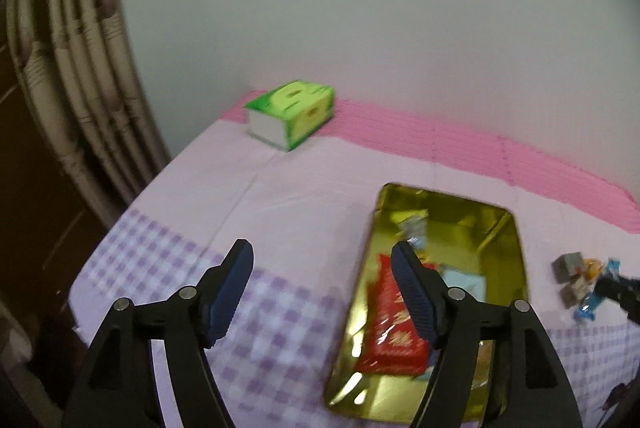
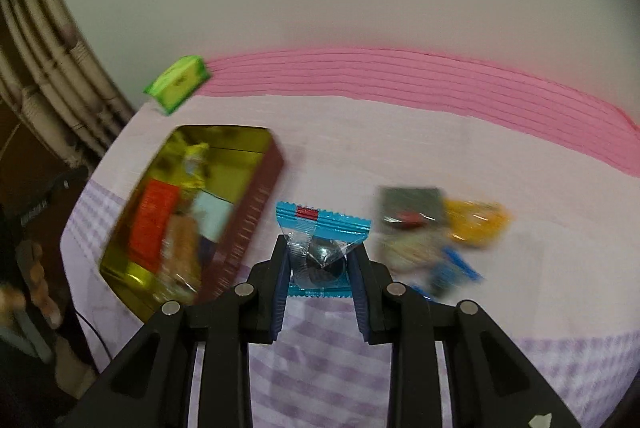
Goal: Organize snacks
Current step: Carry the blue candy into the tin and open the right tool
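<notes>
A gold-lined tin box (image 1: 508, 268) lies on the pink and purple cloth; in the right wrist view the box (image 2: 256, 203) is at the left with a brown outer wall. It holds a red packet (image 1: 388, 328) and several other snacks. My left gripper (image 1: 322, 260) is open and empty, just left of and above the box. My right gripper (image 2: 322, 248) is shut on a blue-edged clear snack packet (image 2: 322, 228), held above the cloth right of the box. Loose snacks (image 2: 424, 224) lie on the cloth to its right; they also show in the left wrist view (image 1: 580, 280).
A green tissue box (image 1: 292, 115) stands at the far left corner by a pink mat (image 1: 480, 147) and the white wall. Curtains (image 1: 80, 67) hang at the left. The table's left edge drops off beside the box.
</notes>
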